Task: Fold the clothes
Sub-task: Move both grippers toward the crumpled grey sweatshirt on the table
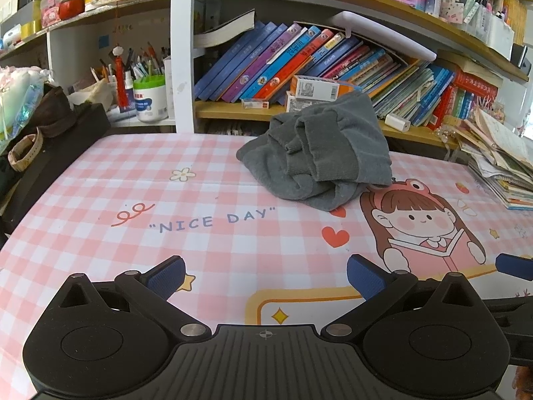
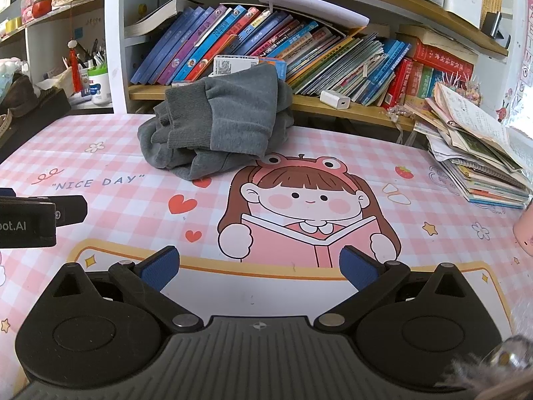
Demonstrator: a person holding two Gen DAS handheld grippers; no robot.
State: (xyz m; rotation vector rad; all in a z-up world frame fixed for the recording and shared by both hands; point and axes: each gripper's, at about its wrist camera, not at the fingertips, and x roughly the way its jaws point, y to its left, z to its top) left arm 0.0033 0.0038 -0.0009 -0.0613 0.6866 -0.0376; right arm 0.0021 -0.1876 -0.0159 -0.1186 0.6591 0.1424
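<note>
A grey sweatshirt [image 1: 319,153] lies crumpled in a heap at the far side of the pink checked table mat [image 1: 133,180], its ribbed cuffs on top. The right wrist view shows the same grey sweatshirt [image 2: 220,126] at upper left of centre. My left gripper [image 1: 266,278] is open over the near part of the mat, well short of the garment, with nothing between its blue pads. My right gripper [image 2: 259,268] is also open and empty, over the cartoon girl print. A blue fingertip of the right gripper [image 1: 514,266] shows at the right edge of the left wrist view.
Shelves of leaning books [image 1: 299,56] stand right behind the sweatshirt. A stack of papers and notebooks [image 2: 479,153] sits on the table's right side. A pink cup [image 2: 524,230] is at the right edge. Dark bags [image 1: 43,140] and a pen pot [image 1: 150,96] crowd the left.
</note>
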